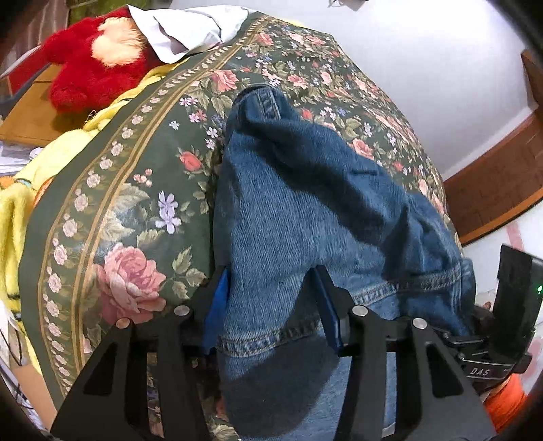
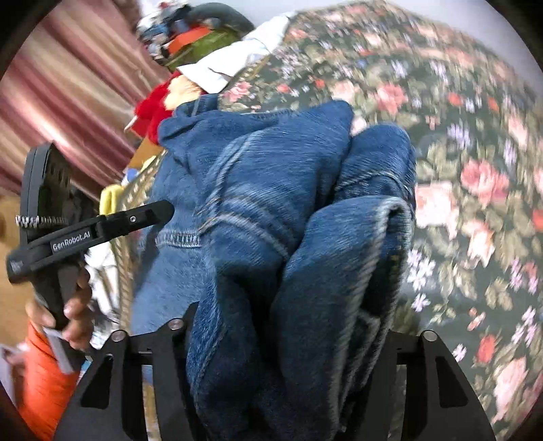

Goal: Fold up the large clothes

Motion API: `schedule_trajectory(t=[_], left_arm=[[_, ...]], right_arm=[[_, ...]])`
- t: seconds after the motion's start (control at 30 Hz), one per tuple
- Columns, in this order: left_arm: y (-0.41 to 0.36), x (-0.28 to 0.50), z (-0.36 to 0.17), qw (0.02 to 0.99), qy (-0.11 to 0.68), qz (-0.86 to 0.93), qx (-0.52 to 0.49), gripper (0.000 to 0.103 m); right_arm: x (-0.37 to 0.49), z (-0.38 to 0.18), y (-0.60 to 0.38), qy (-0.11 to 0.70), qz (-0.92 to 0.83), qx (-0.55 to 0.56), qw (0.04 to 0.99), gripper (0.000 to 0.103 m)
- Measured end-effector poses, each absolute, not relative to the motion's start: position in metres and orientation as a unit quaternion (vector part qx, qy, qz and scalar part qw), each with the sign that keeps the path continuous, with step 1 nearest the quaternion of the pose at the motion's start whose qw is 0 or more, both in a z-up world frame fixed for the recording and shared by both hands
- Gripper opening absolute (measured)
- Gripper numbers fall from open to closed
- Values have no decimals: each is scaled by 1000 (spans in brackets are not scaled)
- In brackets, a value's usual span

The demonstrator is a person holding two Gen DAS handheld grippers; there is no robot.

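A blue denim garment lies bunched on a floral bedspread. My left gripper has its blue-padded fingers on both sides of the denim near a stitched hem and is shut on it. In the right wrist view the denim is piled thick between the fingers of my right gripper, which is shut on a folded bundle; its fingertips are hidden in the cloth. The left gripper also shows at the left of the right wrist view, held by a hand.
A red plush toy and white cloth lie at the bed's far end. Yellow fleece hangs at the left bed edge. White wall and brown wood trim stand to the right. The bedspread spreads right of the denim.
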State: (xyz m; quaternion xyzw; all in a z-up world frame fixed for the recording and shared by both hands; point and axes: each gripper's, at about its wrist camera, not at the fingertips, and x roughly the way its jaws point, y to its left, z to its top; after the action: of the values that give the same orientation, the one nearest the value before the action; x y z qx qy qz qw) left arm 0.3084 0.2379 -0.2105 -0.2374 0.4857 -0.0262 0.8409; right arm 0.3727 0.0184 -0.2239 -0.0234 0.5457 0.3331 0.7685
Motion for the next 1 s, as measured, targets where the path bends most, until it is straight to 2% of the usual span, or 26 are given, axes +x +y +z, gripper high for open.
schedule_trajectory(t=[0.13, 0.27, 0.37, 0.6, 0.83, 1.0], left_arm=[[230, 298, -199, 854, 480, -1, -202, 49], [213, 279, -178, 875, 463, 14, -139, 51], [197, 263, -174, 882, 459, 5, -108, 59], [165, 236, -199, 886, 460, 25, -47, 76], [170, 221, -189, 884, 465, 30, -30, 77], [184, 247, -163, 897, 438, 52, -28, 77]], right_arm=[[387, -221, 0, 581, 333, -7, 743, 66], [384, -203, -17, 575, 348, -21, 740, 67], [372, -196, -24, 545, 346, -58, 762, 74], [362, -196, -47, 560, 340, -30, 755, 75], [354, -159, -63, 526, 336, -55, 779, 75], [365, -133, -52, 482, 336, -57, 807, 76]])
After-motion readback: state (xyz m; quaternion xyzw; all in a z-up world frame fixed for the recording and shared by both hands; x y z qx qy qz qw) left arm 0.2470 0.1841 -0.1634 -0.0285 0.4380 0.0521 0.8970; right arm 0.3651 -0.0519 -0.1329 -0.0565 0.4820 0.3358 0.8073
